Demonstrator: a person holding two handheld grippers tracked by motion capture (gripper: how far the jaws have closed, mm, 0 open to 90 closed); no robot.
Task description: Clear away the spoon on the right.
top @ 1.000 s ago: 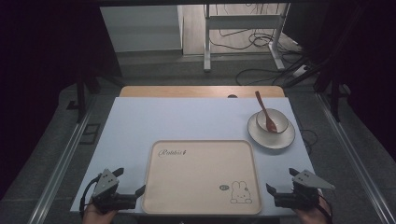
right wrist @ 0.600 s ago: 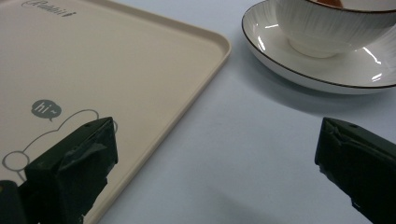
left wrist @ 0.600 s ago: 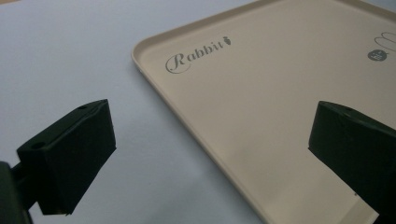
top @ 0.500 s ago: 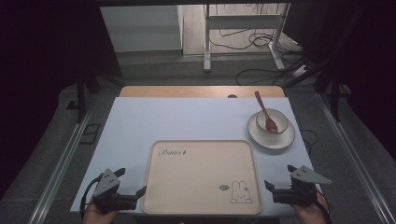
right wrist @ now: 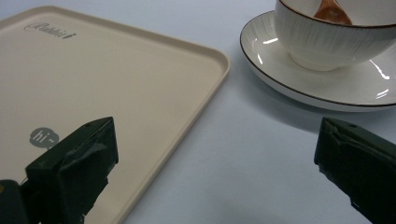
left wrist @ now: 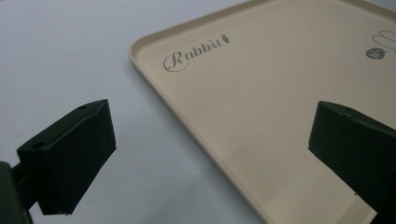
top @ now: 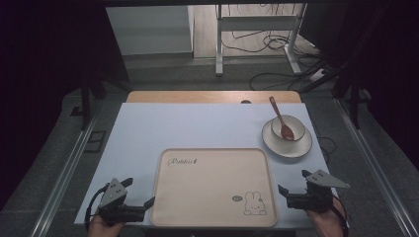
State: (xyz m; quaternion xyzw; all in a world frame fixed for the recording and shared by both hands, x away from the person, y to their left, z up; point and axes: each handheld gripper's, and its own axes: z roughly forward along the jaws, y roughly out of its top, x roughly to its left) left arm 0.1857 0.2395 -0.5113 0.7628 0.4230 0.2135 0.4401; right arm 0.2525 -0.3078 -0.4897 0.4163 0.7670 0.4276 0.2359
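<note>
- Beige tray (top: 212, 185) flat on the table (top: 163, 128), near its front edge.
- Saucer (top: 296, 145) with bowl (top: 287, 127) and spoon (top: 279, 116), beyond tray's far right corner.
- Left gripper (top: 138, 197) at tray's near left corner, jaws spread, grasping nothing.
- Right gripper (top: 291, 182) just right of tray, jaws spread, empty.

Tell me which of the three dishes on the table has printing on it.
The beige tray between the two grippers: it carries the word "Rabbit" and a rabbit drawing. The bowl and the plate under it are plain white with a dark rim line.
</note>
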